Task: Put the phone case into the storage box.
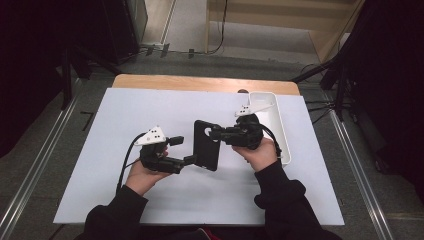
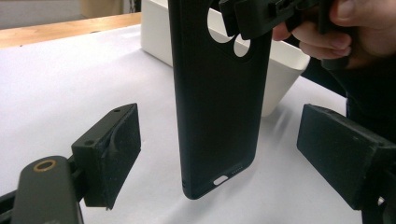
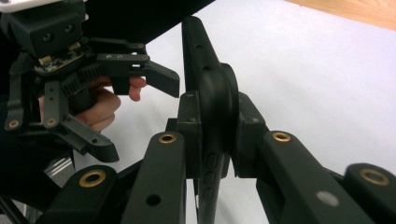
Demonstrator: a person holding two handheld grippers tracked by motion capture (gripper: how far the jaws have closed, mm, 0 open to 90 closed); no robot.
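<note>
Now the right gripper (image 1: 212,134) has its jaws clamped on the upper end of a black phone case (image 1: 206,146), holding it over the middle of the white desk (image 1: 125,120). Its lower end hangs between the jaws of the left gripper (image 2: 219,154), which stand wide apart and clear of it. A white tray (image 1: 277,120) lies just beside the right hand (image 1: 260,152).

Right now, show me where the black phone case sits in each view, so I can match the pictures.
High view: the phone case is at table centre, between the two grippers.
Left gripper view: upright in the middle, between open jaws, apart from both.
Right gripper view: edge-on at centre, clamped in the jaws.
Shared landmark: the white table cover, in all three.
</note>
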